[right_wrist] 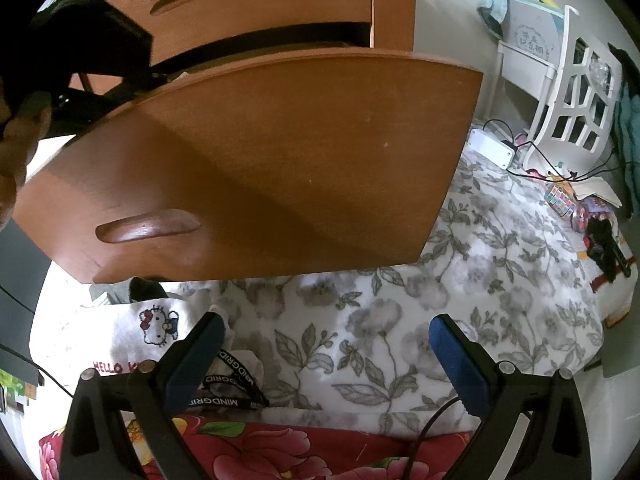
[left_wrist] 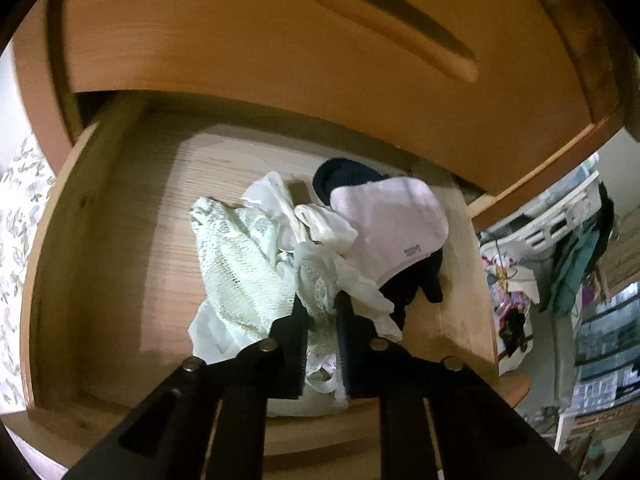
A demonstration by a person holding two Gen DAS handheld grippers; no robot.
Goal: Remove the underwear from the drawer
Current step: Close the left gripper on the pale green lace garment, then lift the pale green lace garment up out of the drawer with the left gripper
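Observation:
In the left wrist view an open wooden drawer (left_wrist: 100, 248) holds a heap of underwear: a pale green lace piece (left_wrist: 236, 264), a white piece (left_wrist: 272, 196), a pink piece (left_wrist: 392, 220) and a dark one (left_wrist: 340, 176). My left gripper (left_wrist: 322, 304) is down in the drawer, shut on a fold of the pale green lace underwear. In the right wrist view my right gripper (right_wrist: 326, 336) hangs open over a floral bedspread (right_wrist: 460, 272), below the drawer's front panel (right_wrist: 280, 160), with nothing between its blue fingers (right_wrist: 460, 360).
A closed drawer front (left_wrist: 280, 32) overhangs the open drawer. A Hello Kitty cloth (right_wrist: 132, 332), a black lanyard (right_wrist: 236, 384) and a red floral fabric (right_wrist: 280, 452) lie on the bed. A white chair (right_wrist: 576, 96), a power strip (right_wrist: 492, 148) and clutter stand at right. A person's hand (right_wrist: 16, 152) shows at left.

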